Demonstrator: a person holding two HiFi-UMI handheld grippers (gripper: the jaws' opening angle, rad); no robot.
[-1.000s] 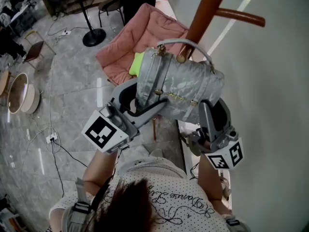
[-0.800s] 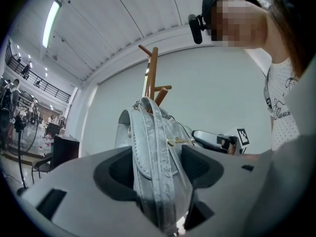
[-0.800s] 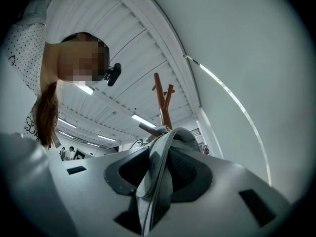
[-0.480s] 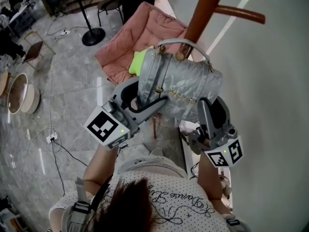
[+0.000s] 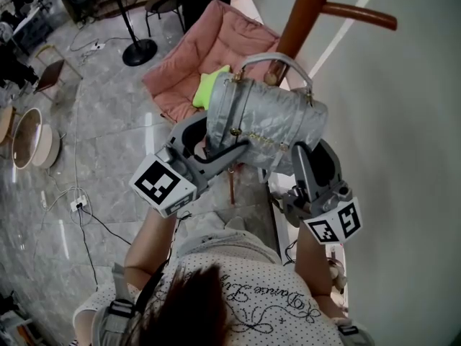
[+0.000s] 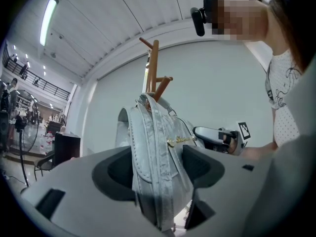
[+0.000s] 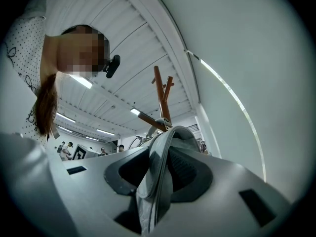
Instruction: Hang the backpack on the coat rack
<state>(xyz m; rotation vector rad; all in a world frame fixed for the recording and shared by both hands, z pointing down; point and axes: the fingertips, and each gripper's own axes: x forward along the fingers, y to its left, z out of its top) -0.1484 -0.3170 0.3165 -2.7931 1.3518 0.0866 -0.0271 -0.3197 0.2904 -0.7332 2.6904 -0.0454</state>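
Observation:
A silver-grey quilted backpack (image 5: 270, 114) hangs tilted beside the brown wooden coat rack (image 5: 306, 6). Its top handle (image 5: 277, 58) loops over the tip of a peg (image 5: 272, 79). My left gripper (image 5: 212, 141) clasps the bag's side from the left. In the left gripper view the bag's seamed edge (image 6: 155, 147) fills the gap and touches both pads while the jaws are opening. My right gripper (image 5: 317, 156) holds the bag's underside by the wall. In the right gripper view it is shut on a grey strap (image 7: 157, 181), with the rack (image 7: 160, 95) beyond.
A pink folding chair (image 5: 216, 45) with a yellow-green cushion (image 5: 209, 89) stands under the rack. A white wall (image 5: 403, 157) lies close on the right. A second peg (image 5: 360, 14) juts toward it. A fan stand (image 5: 140, 52), floor cables (image 5: 75, 207) and a round basin (image 5: 29, 139) lie at the left.
The left gripper and the bag's lower end have crept a little toward the rack. The handle stays over the peg. The right gripper has hardly moved.

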